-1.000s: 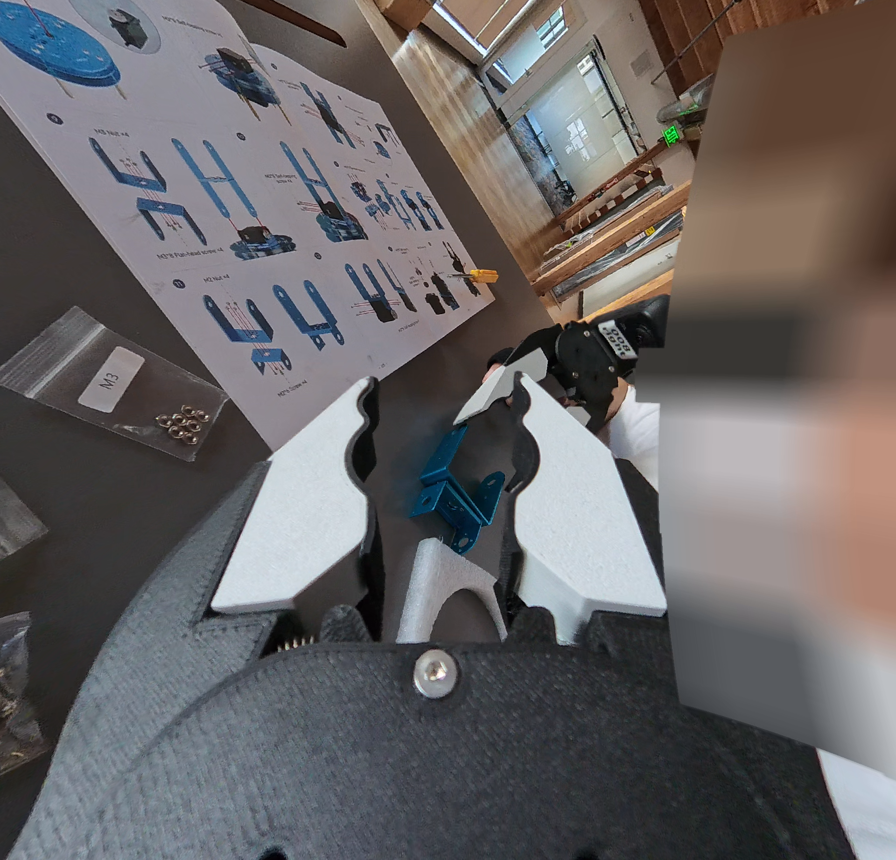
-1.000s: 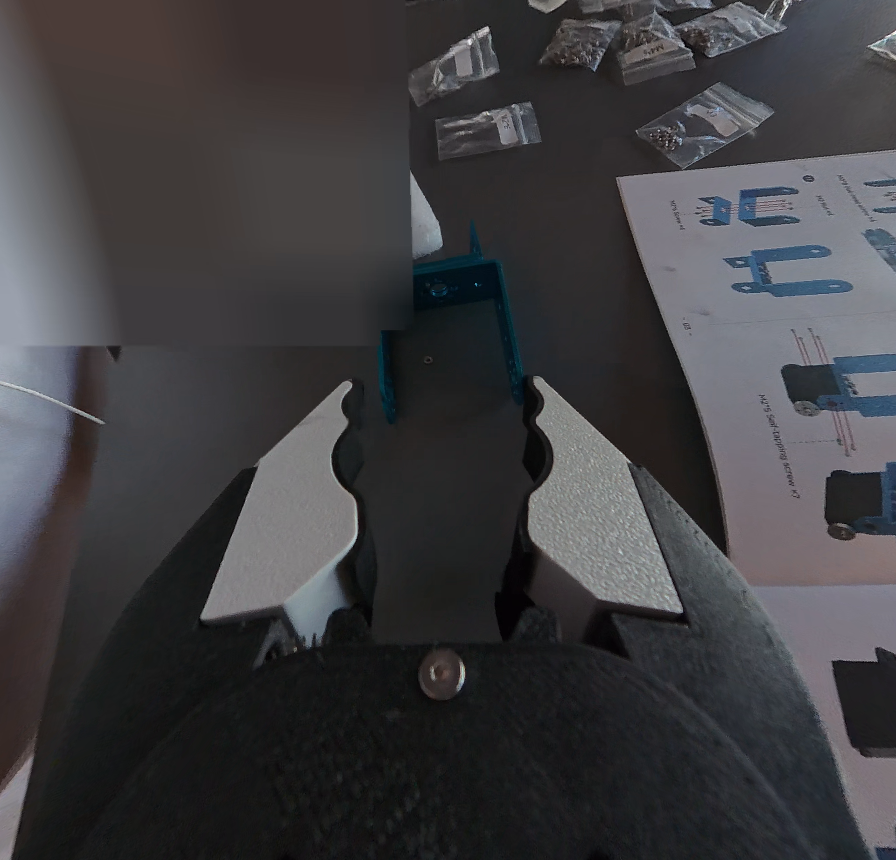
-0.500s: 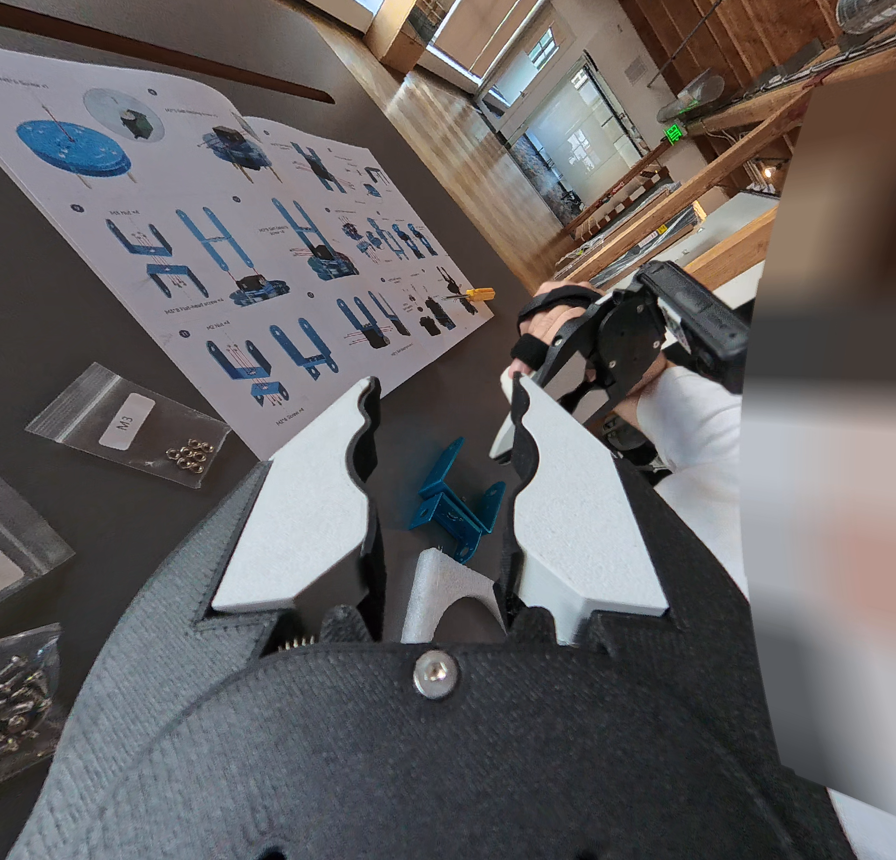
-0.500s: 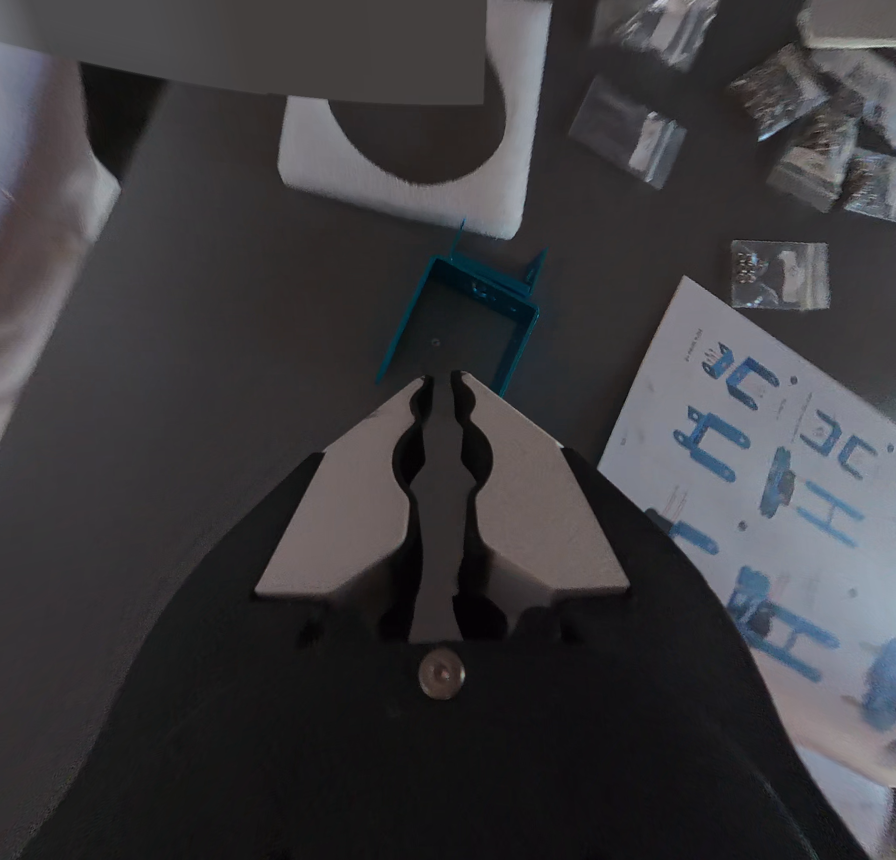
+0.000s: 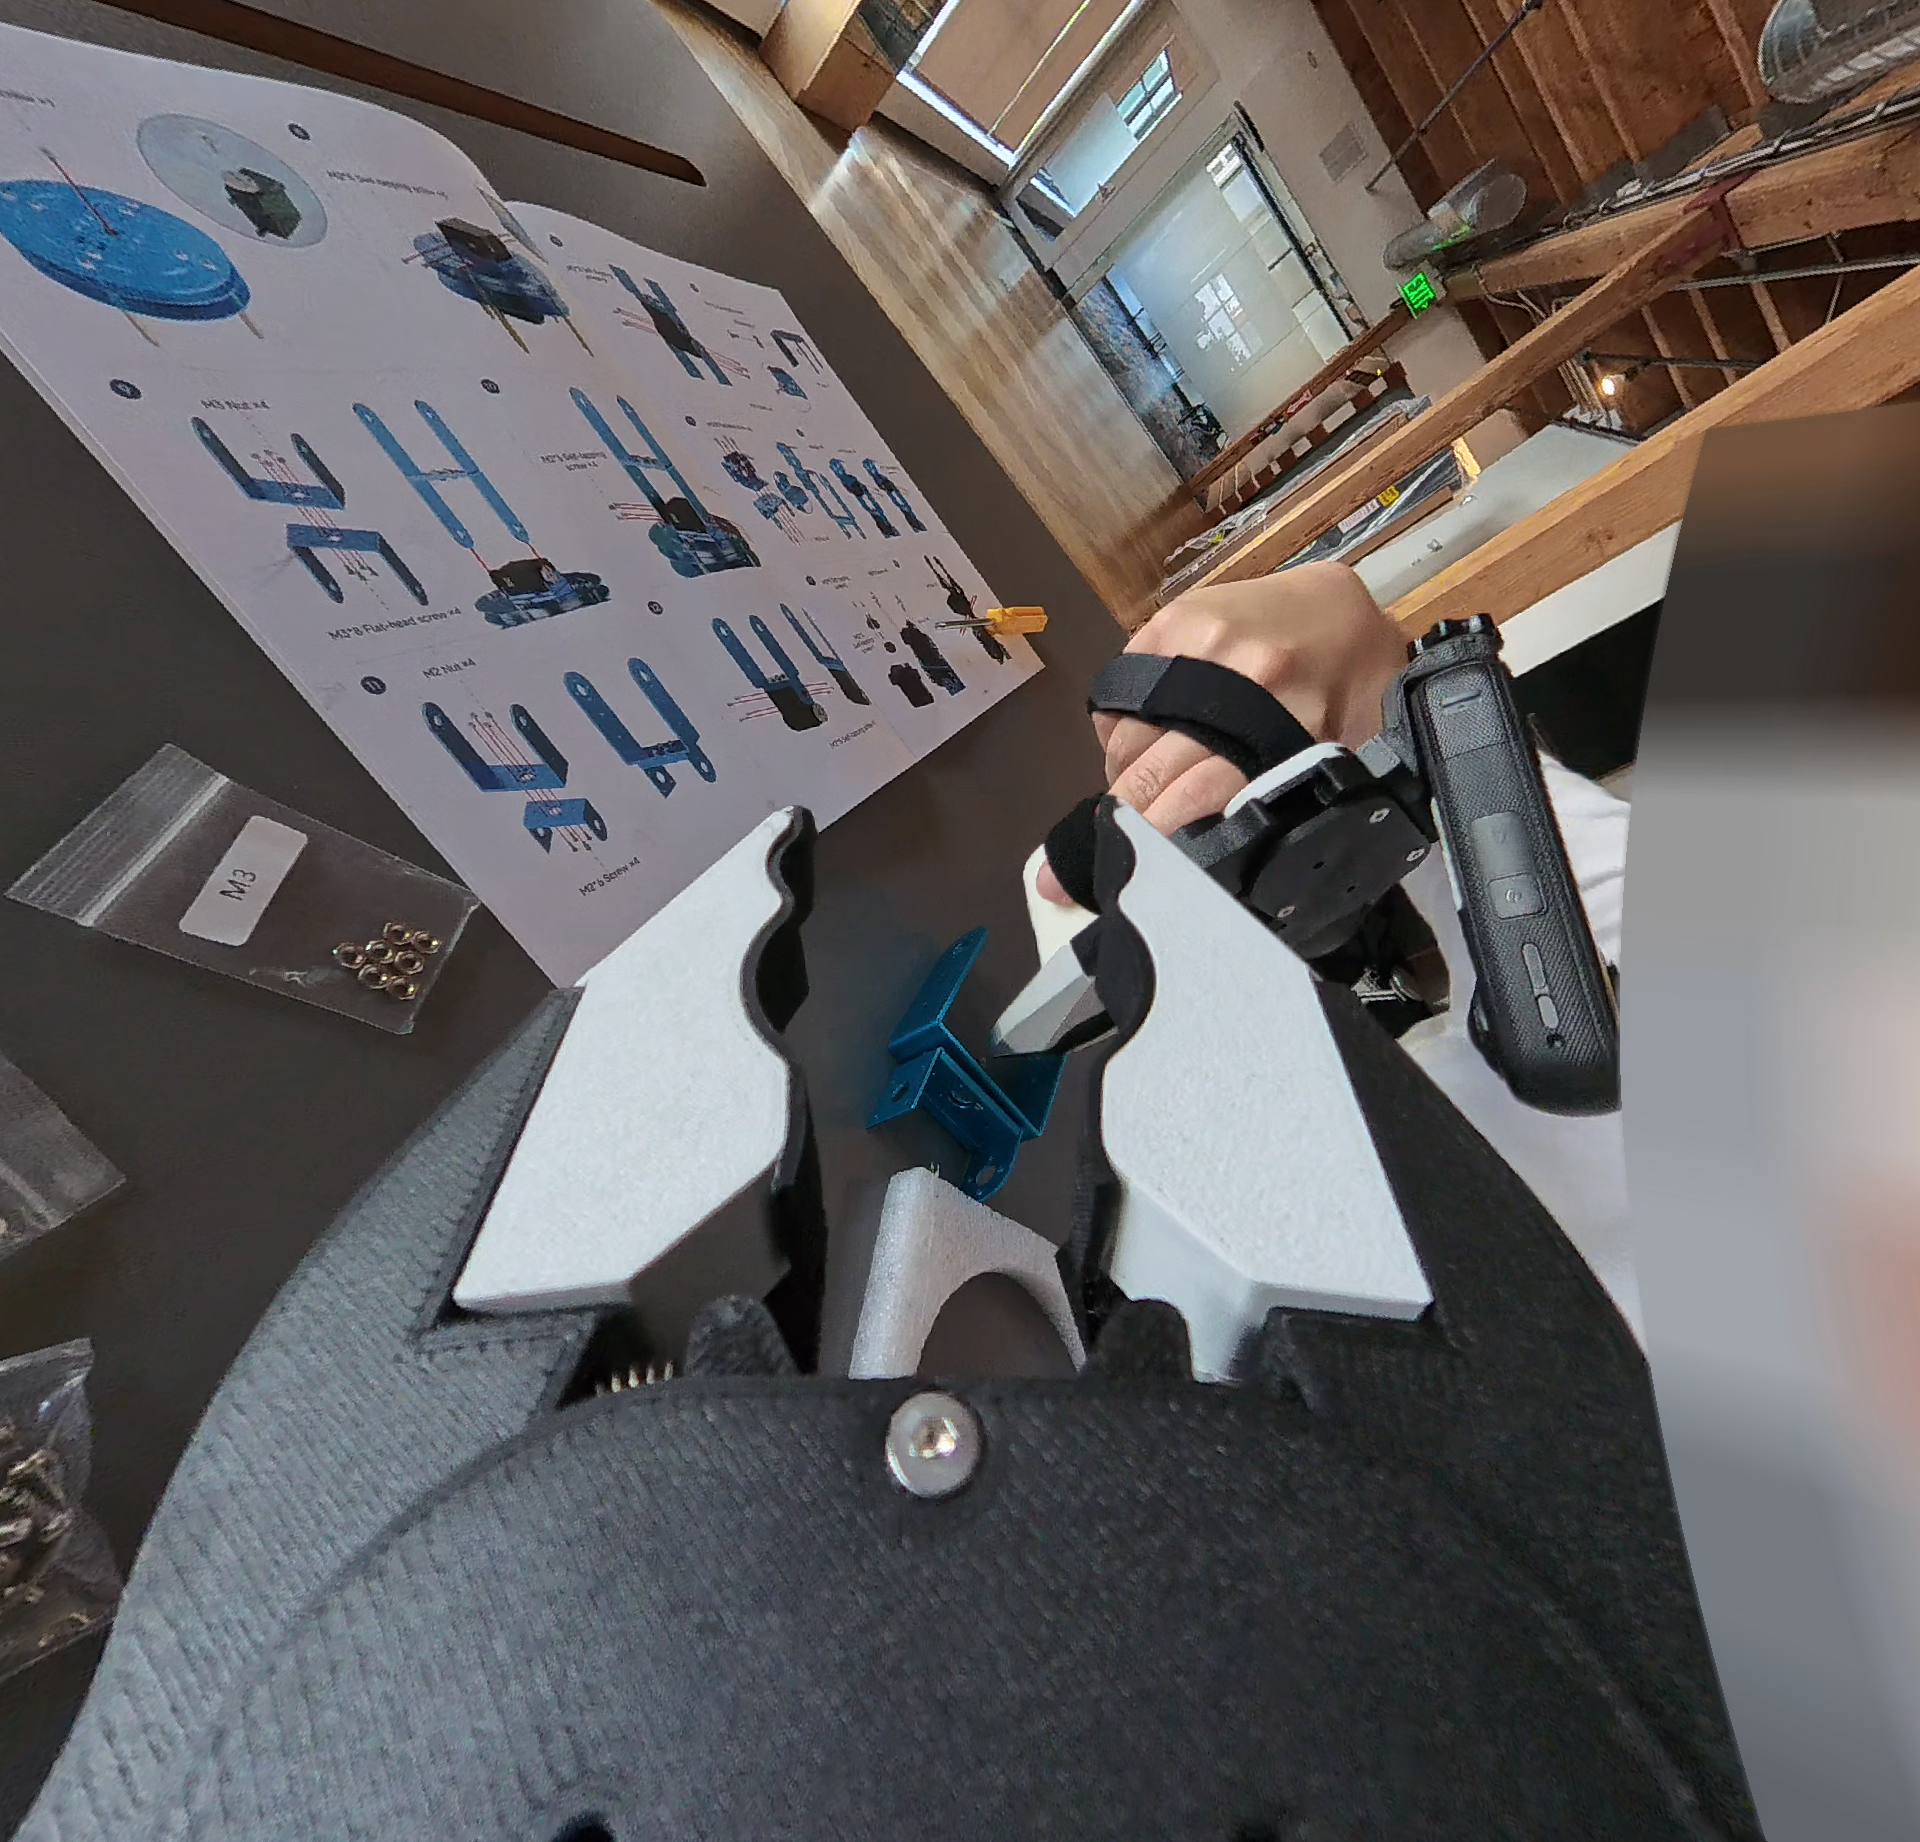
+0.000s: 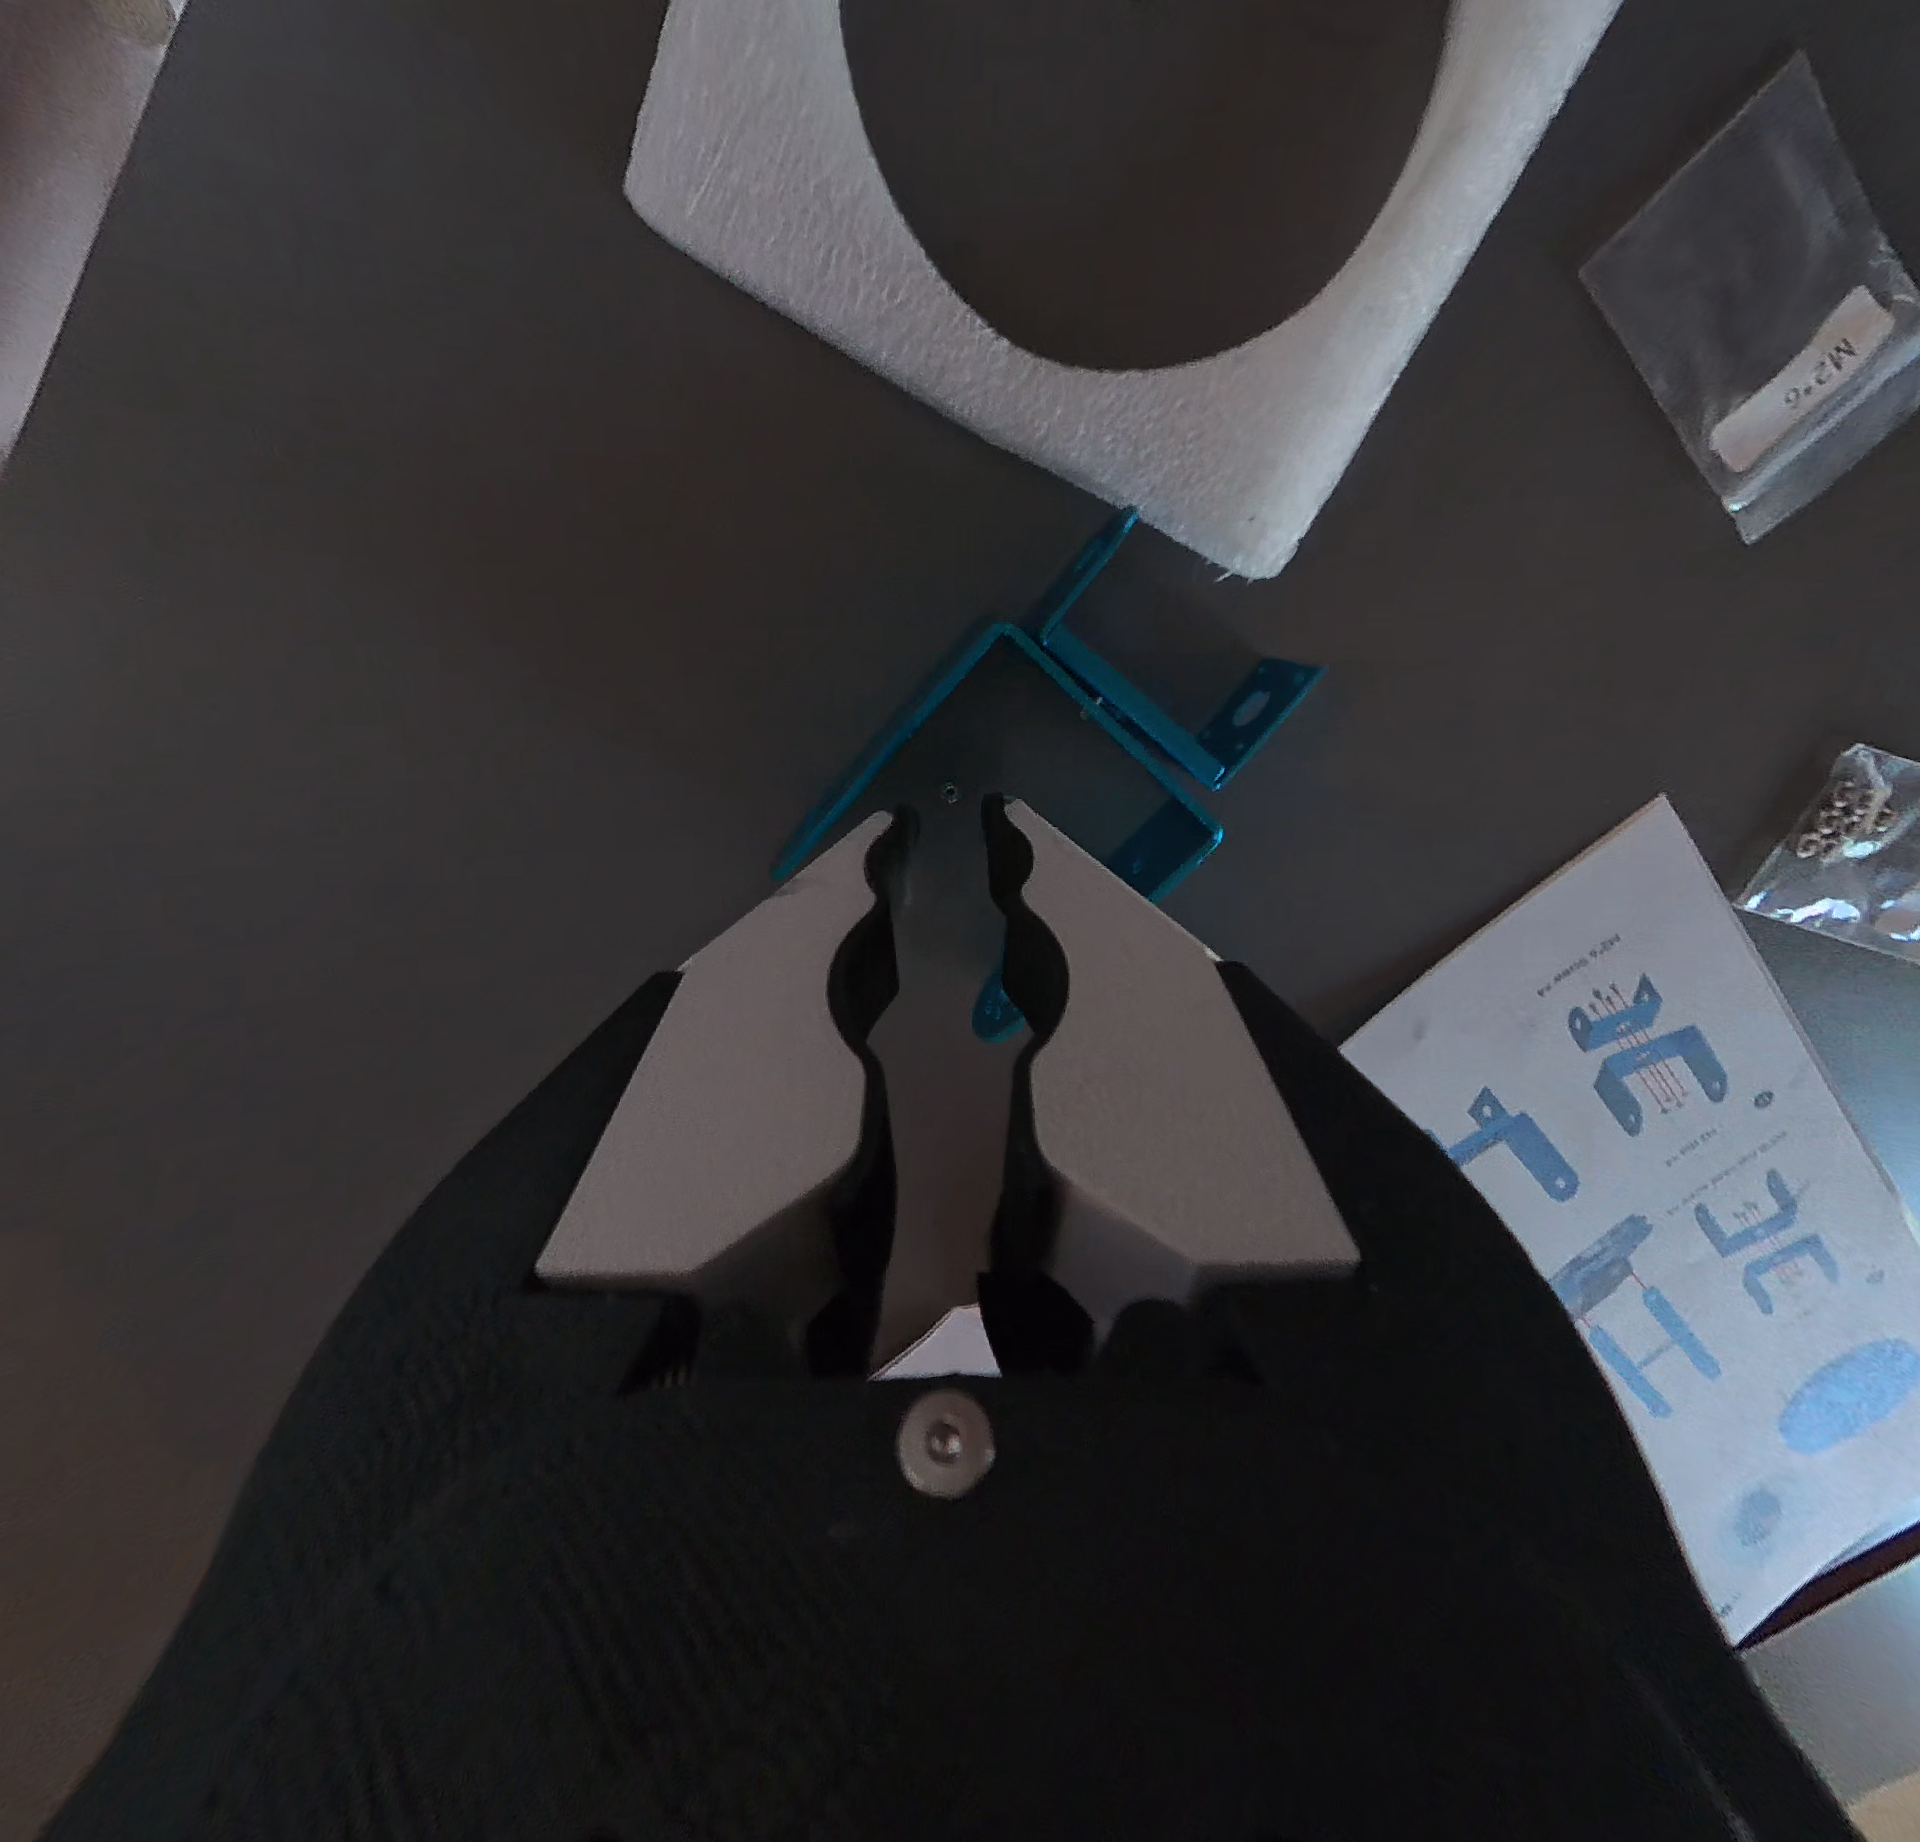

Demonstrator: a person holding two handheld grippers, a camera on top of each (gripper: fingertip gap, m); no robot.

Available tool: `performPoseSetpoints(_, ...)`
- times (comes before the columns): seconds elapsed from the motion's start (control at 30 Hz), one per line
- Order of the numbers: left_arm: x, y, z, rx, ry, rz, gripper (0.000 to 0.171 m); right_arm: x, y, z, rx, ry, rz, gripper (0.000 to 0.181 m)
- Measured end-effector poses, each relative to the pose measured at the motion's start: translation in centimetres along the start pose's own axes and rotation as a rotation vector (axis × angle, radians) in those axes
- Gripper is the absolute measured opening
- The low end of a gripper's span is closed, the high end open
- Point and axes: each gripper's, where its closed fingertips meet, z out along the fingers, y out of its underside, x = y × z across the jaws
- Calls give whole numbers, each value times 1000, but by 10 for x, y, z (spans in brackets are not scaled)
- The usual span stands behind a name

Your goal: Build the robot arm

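Note:
Two blue metal U-brackets, joined back to back, lie on the dark table. My right gripper points down over them, its jaws a narrow gap apart and empty. Its tips hover between the arms of the nearer bracket, just short of a tiny nut. In the left wrist view the brackets lie just ahead between the open fingers of my left gripper, which holds nothing. The right gripper, held by a hand, reaches down to the brackets there.
A white foam square with a round cutout lies just beyond the brackets and shows in the left wrist view. An instruction sheet with a yellow screwdriver lies to the left. Small hardware bags lie around. Across from one pair of fingers to the other is roughly 15 centimetres.
My right gripper has narrowed its jaws, risen and swung to point down over the brackets. My left gripper has stayed open and nearly still.

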Motion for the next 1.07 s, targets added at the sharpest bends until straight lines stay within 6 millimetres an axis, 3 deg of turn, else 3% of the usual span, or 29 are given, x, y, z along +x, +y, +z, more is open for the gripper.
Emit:
performPoseSetpoints(0.7,5,0,-1,-2,24,-6,54,2,2,11,0,-29,70,2)
performPoseSetpoints(0.8,7,4,1,-26,44,-20,54,9,0,5,74,71,92,2)
performPoseSetpoints(0.93,18,15,6,-100,133,-57,54,13,-12,-10,298,283,97,2)
performPoseSetpoints(1.07,23,38,10,-240,179,-84,53,18,-20,-27,479,504,59,2)
